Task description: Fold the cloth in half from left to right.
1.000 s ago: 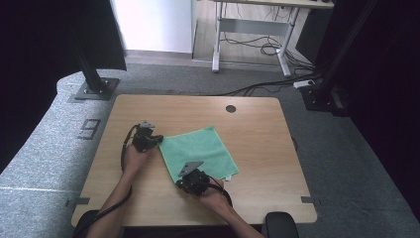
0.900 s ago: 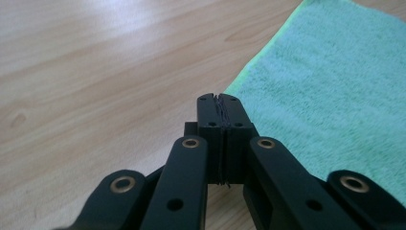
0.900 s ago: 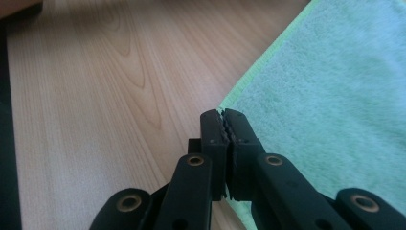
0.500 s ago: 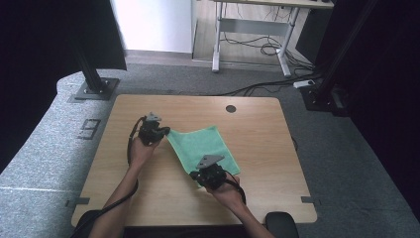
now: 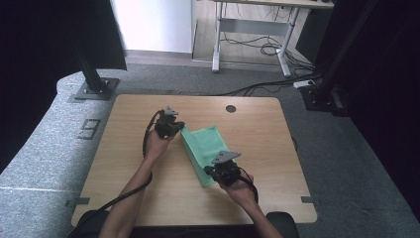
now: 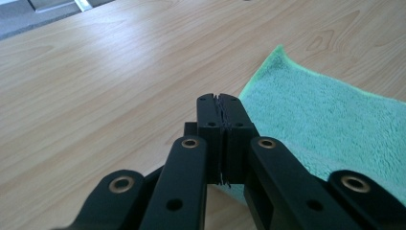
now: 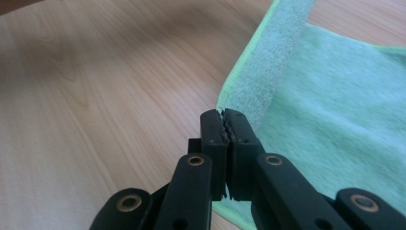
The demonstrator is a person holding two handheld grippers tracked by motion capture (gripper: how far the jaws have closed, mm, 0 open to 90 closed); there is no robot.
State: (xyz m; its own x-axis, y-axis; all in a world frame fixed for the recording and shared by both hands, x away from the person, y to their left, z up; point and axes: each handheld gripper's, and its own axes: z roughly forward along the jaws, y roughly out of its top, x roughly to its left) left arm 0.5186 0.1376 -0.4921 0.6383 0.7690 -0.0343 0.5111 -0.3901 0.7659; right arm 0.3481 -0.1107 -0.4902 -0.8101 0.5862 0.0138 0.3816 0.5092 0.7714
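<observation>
Green towel [image 5: 208, 145] corners hidden inside left gripper [image 5: 179, 128], right gripper [image 5: 210, 172]

Green towel [image 5: 208, 148] now half folded, left edge lifted rightward.

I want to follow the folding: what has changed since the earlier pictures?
Both grippers, left and right, carried the green cloth's left edge up and rightward across the table, folding it narrower. Jaws stayed shut on the cloth; its right edge stayed flat.
</observation>
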